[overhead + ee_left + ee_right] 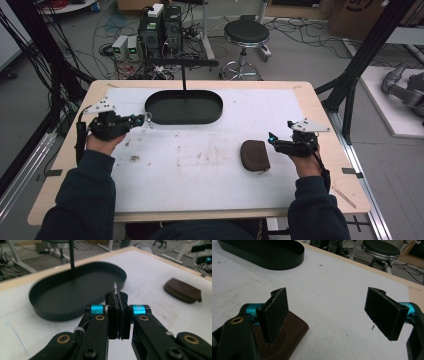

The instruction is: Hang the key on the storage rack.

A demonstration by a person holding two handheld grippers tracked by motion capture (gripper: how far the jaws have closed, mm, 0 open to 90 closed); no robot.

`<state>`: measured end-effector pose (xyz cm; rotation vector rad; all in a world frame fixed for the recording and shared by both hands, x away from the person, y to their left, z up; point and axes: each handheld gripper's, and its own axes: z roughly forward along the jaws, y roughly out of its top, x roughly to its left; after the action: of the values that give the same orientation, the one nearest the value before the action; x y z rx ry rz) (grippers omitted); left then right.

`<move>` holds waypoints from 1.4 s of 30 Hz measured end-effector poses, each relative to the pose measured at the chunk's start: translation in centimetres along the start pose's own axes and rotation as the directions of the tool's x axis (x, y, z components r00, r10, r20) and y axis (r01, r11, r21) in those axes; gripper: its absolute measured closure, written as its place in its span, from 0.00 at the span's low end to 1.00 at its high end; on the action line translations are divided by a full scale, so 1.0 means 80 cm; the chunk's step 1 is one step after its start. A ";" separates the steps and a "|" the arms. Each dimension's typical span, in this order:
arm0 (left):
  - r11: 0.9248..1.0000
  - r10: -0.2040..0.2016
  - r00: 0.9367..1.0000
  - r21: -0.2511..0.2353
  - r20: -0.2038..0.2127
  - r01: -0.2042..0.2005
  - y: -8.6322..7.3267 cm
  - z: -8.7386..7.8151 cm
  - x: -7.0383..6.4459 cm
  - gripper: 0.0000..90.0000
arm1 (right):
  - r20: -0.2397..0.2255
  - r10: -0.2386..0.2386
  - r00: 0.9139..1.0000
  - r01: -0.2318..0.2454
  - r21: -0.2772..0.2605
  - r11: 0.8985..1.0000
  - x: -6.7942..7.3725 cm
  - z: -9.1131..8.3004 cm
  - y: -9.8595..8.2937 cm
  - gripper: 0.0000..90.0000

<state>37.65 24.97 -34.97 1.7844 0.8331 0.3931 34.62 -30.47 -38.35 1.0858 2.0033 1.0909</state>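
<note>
My left gripper point(142, 119) hovers at the left end of a black oval tray point(165, 107), shut on a small silvery ring point(115, 287) that sticks up above its jaws point(116, 296). In the left gripper view the tray point(62, 295) lies just beyond the ring. A brown oval pouch point(255, 155) lies flat on the white mat at the right. My right gripper point(271, 137) is open just right of the pouch, near its far end. In the right gripper view its jaws point(327, 293) stand wide apart with nothing between them, and the pouch point(287, 337) lies under the left jaw.
A thin black post point(183, 75) rises from the tray's far edge with a crossbar on top. The white mat point(200, 165) covers most of the wooden table. A black stool point(245, 34), cables and electronics boxes stand on the floor beyond the table.
</note>
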 end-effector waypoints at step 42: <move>0.994 -0.024 0.995 -0.107 -0.094 0.014 0.096 0.101 0.138 0.98 | -0.024 0.021 0.999 -0.021 -0.007 1.000 0.001 -0.004 -0.003 0.22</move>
<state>53.08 25.78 -32.33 1.6690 0.8790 0.5036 34.28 -30.62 -38.42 1.0973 2.0094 1.1257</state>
